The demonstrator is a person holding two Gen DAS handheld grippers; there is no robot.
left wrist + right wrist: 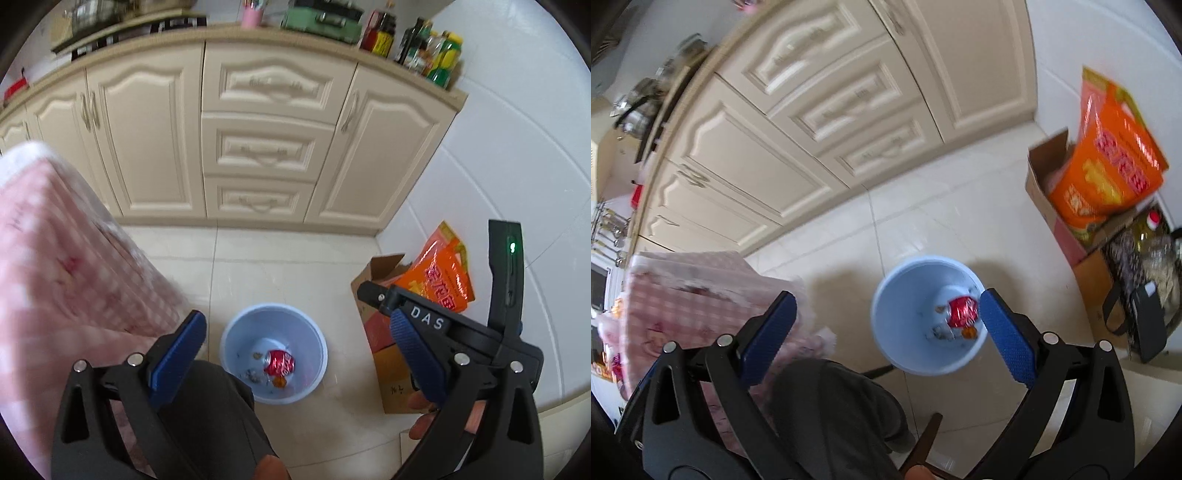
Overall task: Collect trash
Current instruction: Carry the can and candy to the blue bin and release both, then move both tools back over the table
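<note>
Floor tiles [295, 258] around the pale blue bin [231, 332] show no loose litter, the crushed red can [279, 363] lies inside, and left gripper [295, 354] and right gripper [886, 332] hang wide open, empty, so collecting looks nearly done.

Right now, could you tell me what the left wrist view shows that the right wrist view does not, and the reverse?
Only the left view shows the right gripper from the side, marked DAS with a green light, jaws open and empty, plus the bottles on the counter. Only the right view shows the black mesh bag behind the box. Both show the blue bin on the floor with a crushed red can inside, the orange bag in the box, the pink cloth, the cabinets, and an open, empty gripper: the left gripper in its own.
</note>
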